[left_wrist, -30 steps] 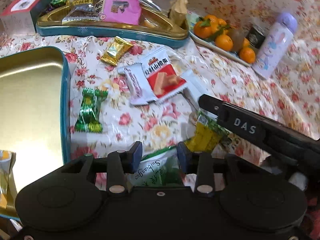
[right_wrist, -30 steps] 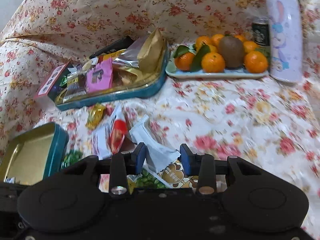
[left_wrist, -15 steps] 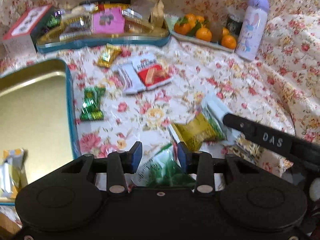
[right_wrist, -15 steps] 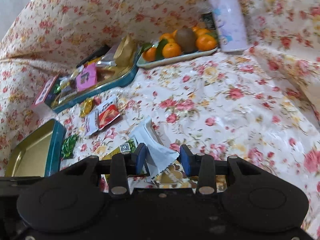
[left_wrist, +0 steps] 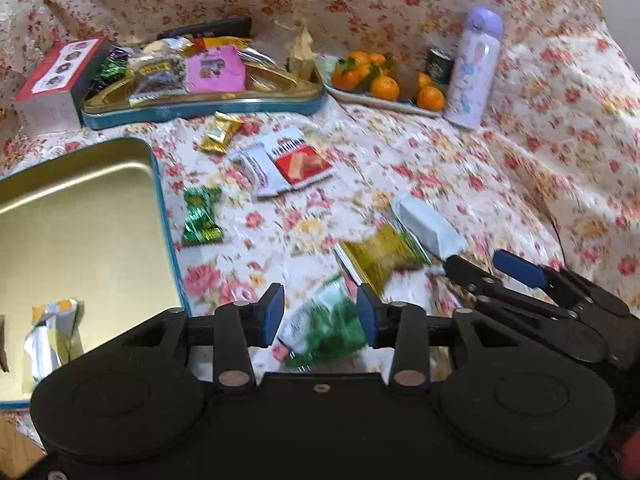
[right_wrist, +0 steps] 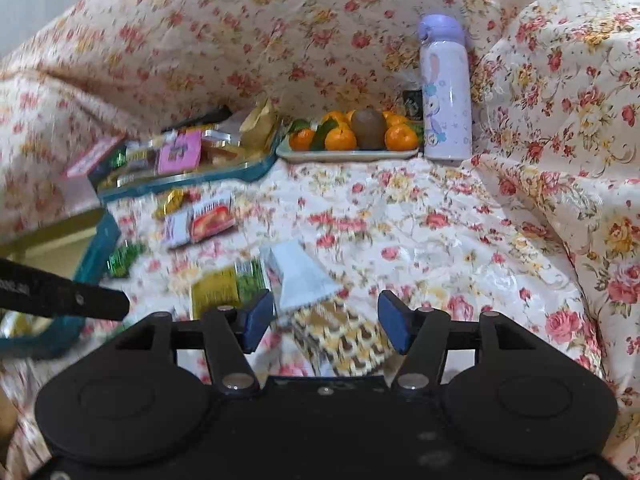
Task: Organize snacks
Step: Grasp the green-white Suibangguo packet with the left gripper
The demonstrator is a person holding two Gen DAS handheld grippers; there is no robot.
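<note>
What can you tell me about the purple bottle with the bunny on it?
The bottle is a tall, smooth flask, pale lilac, with a darker purple domed cap and a cartoon bunny printed on its side. It stands upright and closed on the flowered cloth, right beside the fruit tray. A small dark can sits just behind it.

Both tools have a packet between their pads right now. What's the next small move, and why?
Probably carry the left tool across to the open gold-lined teal tin beside it. Its jaws are opening around the green-and-white snack packet, which risks dropping short of the tin. The right tool, also opening, has let go of the brown-patterned packet.
</note>
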